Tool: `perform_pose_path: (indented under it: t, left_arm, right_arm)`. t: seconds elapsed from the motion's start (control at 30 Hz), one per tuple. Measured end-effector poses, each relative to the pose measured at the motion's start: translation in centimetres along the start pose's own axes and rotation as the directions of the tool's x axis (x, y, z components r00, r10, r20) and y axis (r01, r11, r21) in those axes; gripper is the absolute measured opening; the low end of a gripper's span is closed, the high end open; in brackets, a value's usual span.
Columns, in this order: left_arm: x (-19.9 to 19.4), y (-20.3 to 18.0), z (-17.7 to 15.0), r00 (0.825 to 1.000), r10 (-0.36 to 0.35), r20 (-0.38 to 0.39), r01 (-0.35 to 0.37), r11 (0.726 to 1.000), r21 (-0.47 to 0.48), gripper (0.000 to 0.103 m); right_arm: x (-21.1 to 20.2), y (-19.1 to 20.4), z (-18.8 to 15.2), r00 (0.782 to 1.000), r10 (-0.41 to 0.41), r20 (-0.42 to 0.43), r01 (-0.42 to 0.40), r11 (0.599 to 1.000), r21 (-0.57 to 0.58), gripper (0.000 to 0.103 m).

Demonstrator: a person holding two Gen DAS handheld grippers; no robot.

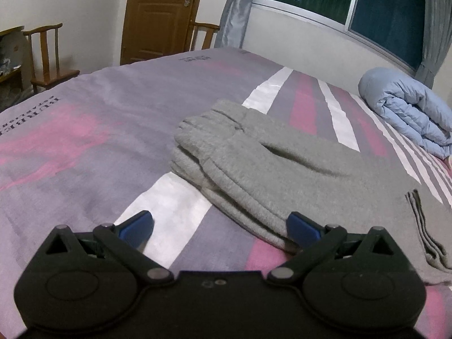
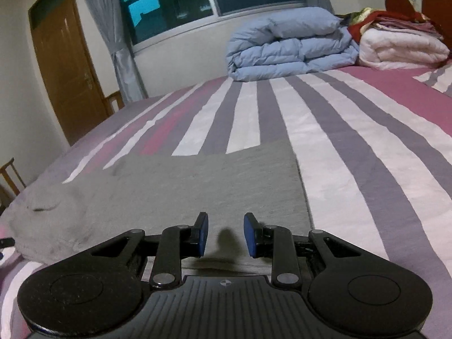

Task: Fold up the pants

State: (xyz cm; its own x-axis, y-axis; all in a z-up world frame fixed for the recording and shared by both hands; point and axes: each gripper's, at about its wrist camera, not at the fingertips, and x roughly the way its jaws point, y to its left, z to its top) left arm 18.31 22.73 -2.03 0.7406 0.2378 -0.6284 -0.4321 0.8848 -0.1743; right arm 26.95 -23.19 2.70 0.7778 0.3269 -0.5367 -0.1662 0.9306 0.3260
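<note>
1. The pants [image 1: 282,166] are grey, of thick fleecy knit, and lie flat on the striped bedspread.
2. From the left wrist view, the ribbed elastic waistband [image 1: 203,130] sits at the far left end, bunched into soft gathered ridges.
3. Just past the waistband a pocket slit [image 1: 285,148] gapes slightly open on top.
4. The fabric runs from the waistband toward the near right, where stacked layered edges [image 1: 426,231] show that it is folded over on itself.
5. From the right wrist view, the pants [image 2: 197,189] form a broad flat grey panel with a straight right edge, and the left end is rumpled.
</note>
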Motion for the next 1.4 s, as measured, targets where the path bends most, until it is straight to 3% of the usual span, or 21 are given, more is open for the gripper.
perform_pose_path:
  t: [0.2,0.3,0.37,0.43,0.5,0.57,0.6,0.63,0.67,0.73,0.83,1.03,1.1,1.23,1.3,1.4]
  left_arm:
    - [0.7,-0.1,0.0,0.999,-0.04,0.001,0.04,0.999,-0.021,0.094]
    - [1.9,1.1,0.0,0.989,-0.147,-0.013,0.143,0.977,-0.156,0.091]
    - [3.0,3.1,-0.1,0.961,-0.275,0.027,0.269,0.908,-0.323,0.09]
    - [4.0,4.5,0.0,0.939,-0.341,0.051,0.332,0.854,-0.4,0.089]
    - [5.1,5.6,0.3,0.918,-0.391,0.071,0.38,0.814,-0.439,0.085]
    - [6.2,6.6,0.5,0.916,-0.395,0.073,0.381,0.795,-0.472,0.06]
    - [6.8,7.3,0.5,0.909,-0.408,0.086,0.393,0.77,-0.502,0.055]
    - [7.6,8.1,0.4,0.903,-0.418,0.099,0.402,0.741,-0.537,0.041]
    - [8.4,8.7,0.3,0.899,-0.425,0.103,0.405,0.72,-0.563,0.037]
    - [9.7,9.2,0.5,0.875,-0.467,0.127,0.447,0.681,-0.579,0.038]
    - [11.3,8.9,1.4,0.862,-0.489,0.136,0.472,0.675,-0.566,0.041]
    - [12.8,7.7,2.3,0.867,-0.474,0.153,0.476,0.7,-0.532,0.044]
    - [12.7,7.6,2.2,0.87,-0.469,0.154,0.474,0.707,-0.524,0.038]
    - [11.1,7.8,1.5,0.871,-0.463,0.164,0.476,0.716,-0.511,0.03]
    - [9.7,7.1,1.8,0.87,-0.457,0.183,0.486,0.738,-0.468,0.03]
    - [7.0,4.8,2.8,0.853,-0.471,0.224,0.522,0.768,-0.371,0.03]
  right_arm:
    - [-1.1,-0.1,-1.3,0.997,-0.04,0.074,0.041,0.999,-0.013,0.029]
    - [-1.1,-0.4,-1.2,0.995,-0.039,0.097,0.039,0.999,0.0,0.031]
    - [-1.1,-0.8,-1.1,0.993,-0.045,0.108,0.044,0.999,0.01,0.037]
    - [-1.2,-1.2,-1.0,0.991,-0.054,0.119,0.051,0.998,0.025,0.046]
    - [-1.4,-1.6,-0.9,0.989,-0.059,0.132,0.053,0.997,0.048,0.047]
    - [-1.4,-1.9,-0.7,0.989,-0.058,0.135,0.05,0.997,0.064,0.047]
    - [-1.5,-2.0,-0.7,0.988,-0.062,0.141,0.052,0.996,0.07,0.047]
    - [-1.5,-2.1,-0.6,0.988,-0.062,0.144,0.052,0.996,0.074,0.047]
    - [-1.6,-2.1,-0.5,0.988,-0.061,0.144,0.05,0.996,0.076,0.047]
    - [-1.6,-2.2,-0.4,0.987,-0.063,0.149,0.052,0.996,0.078,0.047]
    - [-1.5,-2.4,-0.3,0.986,-0.063,0.155,0.05,0.995,0.085,0.047]
    - [-1.1,-3.7,-0.3,0.987,-0.077,0.141,0.056,0.987,0.148,0.047]
    - [-1.1,-3.9,-0.3,0.987,-0.085,0.14,0.063,0.985,0.158,0.047]
    - [-1.5,-4.5,0.1,0.982,-0.102,0.156,0.073,0.981,0.178,0.047]
    - [-2.1,-5.5,0.6,0.979,-0.111,0.172,0.072,0.974,0.216,0.047]
    - [-2.9,-7.0,1.3,0.976,-0.147,0.158,0.104,0.963,0.248,0.047]
